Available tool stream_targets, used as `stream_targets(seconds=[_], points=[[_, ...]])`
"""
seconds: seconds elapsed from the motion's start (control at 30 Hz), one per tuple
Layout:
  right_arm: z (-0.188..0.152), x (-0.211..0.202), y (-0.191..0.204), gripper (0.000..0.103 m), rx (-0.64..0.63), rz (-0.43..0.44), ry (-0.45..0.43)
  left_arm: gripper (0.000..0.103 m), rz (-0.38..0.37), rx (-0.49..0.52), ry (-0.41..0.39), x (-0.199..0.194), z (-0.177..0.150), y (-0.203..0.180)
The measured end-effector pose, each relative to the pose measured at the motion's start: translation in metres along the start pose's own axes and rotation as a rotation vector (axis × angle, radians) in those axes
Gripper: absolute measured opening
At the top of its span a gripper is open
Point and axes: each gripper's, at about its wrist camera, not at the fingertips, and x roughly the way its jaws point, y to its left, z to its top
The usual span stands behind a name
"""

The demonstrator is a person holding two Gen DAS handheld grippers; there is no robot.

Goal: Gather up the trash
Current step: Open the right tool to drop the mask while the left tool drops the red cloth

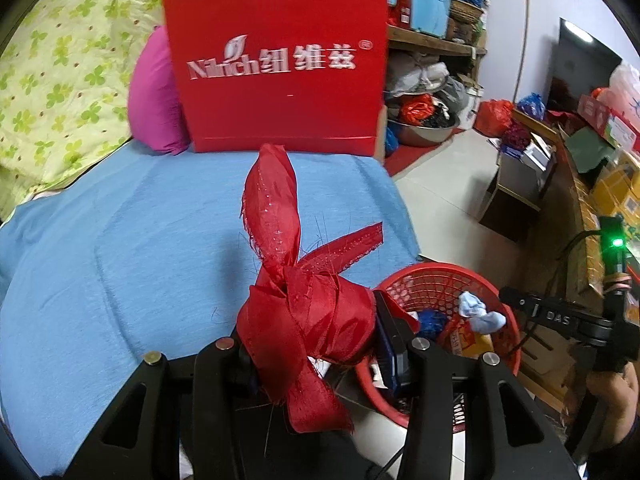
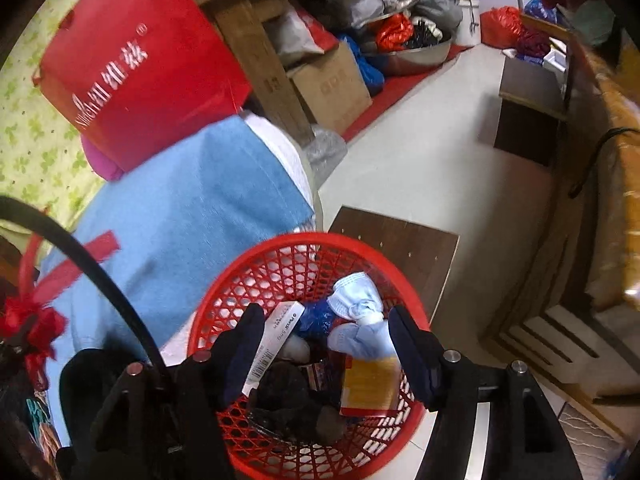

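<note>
My left gripper is shut on a knotted red fabric ribbon, whose frayed tails stick up over the blue bed sheet. To its right on the floor stands a red mesh basket. My right gripper hangs open over that basket. In the basket lie a crumpled blue face mask, a yellow and red box and dark scraps. A narrow white barcoded box leans right beside the left finger. The ribbon also shows at the far left.
A red paper gift bag and a pink pillow stand at the back of the bed. A dark wooden board lies behind the basket. Cluttered shelves, a cardboard box and a metal basin line the tiled floor.
</note>
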Motion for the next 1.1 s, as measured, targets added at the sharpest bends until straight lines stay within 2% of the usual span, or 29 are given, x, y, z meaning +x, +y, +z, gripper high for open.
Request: stream_targets(seconds=[0.17,0.37,0.6,0.8,0.9,0.93,0.97,1.0,1.1], points=[[-0.009,-0.039,0.004,0.068,-0.057,-0.013,-0.092,0.047,-0.053,0.044,0.035,0.014,0.004,-0.025],[-0.016,-0.067,-0.011,0.068,-0.043,-0.052,-0.154,0.047,-0.098,0.094,0.078,0.031,0.003,-0.053],[-0.019,-0.069,-0.031,0.068,-0.005,-0.069,-0.152,0.047,-0.134,0.154,0.118,0.041,-0.001,-0.078],[-0.02,-0.071,-0.032,0.068,0.003,-0.062,-0.159,0.048,-0.149,0.173,0.154,0.051,-0.006,-0.087],[-0.021,-0.073,-0.03,0.068,0.002,-0.064,-0.162,0.056,-0.169,0.181,0.187,0.057,-0.008,-0.09],[-0.021,-0.073,-0.03,0.068,0.003,-0.065,-0.162,0.061,-0.179,0.184,0.2,0.059,-0.009,-0.092],[-0.021,-0.074,-0.029,0.068,0.003,-0.066,-0.163,0.07,-0.173,0.19,0.211,0.061,-0.01,-0.093],[-0.02,-0.074,-0.029,0.068,0.003,-0.069,-0.166,0.074,-0.165,0.197,0.214,0.062,-0.011,-0.095],[-0.019,-0.077,-0.029,0.068,0.002,-0.073,-0.171,0.074,-0.147,0.224,0.215,0.06,-0.013,-0.097]])
